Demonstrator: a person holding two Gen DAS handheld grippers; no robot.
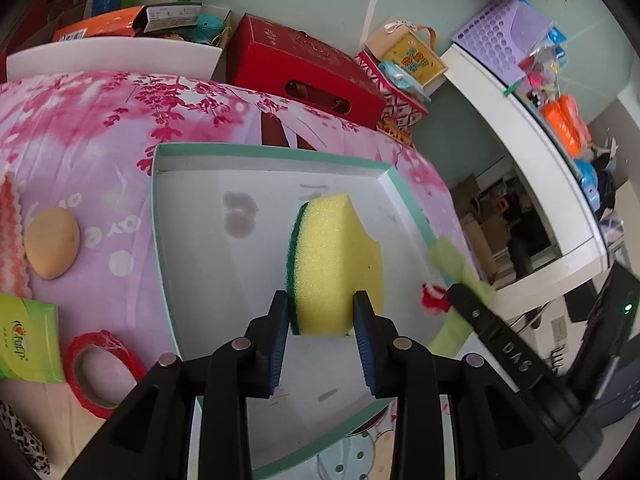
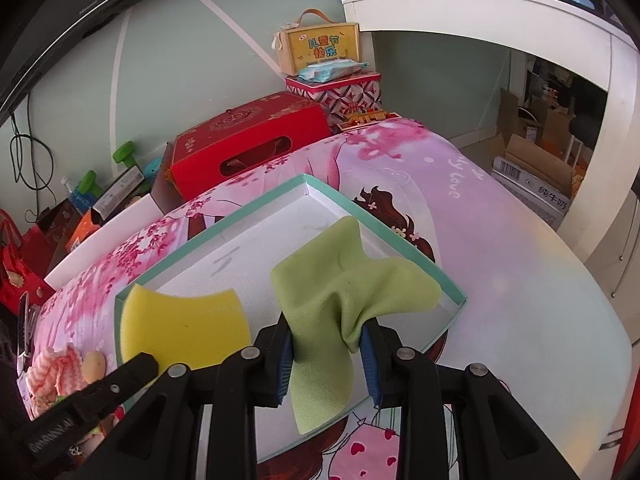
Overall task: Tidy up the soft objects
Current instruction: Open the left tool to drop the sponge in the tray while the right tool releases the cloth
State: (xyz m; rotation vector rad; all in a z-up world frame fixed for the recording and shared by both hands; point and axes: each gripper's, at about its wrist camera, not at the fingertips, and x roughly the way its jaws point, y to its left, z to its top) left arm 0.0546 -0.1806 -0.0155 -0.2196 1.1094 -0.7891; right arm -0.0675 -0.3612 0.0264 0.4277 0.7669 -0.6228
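My left gripper [image 1: 321, 316] is shut on a yellow sponge with a green scouring side [image 1: 336, 258] and holds it over the white tray with a teal rim [image 1: 276, 152]. The sponge also shows in the right wrist view [image 2: 184, 330]. My right gripper [image 2: 327, 344] is shut on a crumpled light green cloth [image 2: 348, 284] above the tray's right side [image 2: 400, 236]. The cloth shows blurred in the left wrist view [image 1: 460, 268]. A beige egg-shaped puff [image 1: 52, 242] and a pink-and-white wavy cloth [image 1: 12, 236] lie left of the tray.
The tray sits on a pink floral tablecloth [image 1: 100, 120]. A red tape roll [image 1: 100, 368] and a green tissue pack [image 1: 28, 340] lie front left. A red box [image 1: 304, 68] and other boxes stand behind. A white desk [image 1: 532, 148] is at the right.
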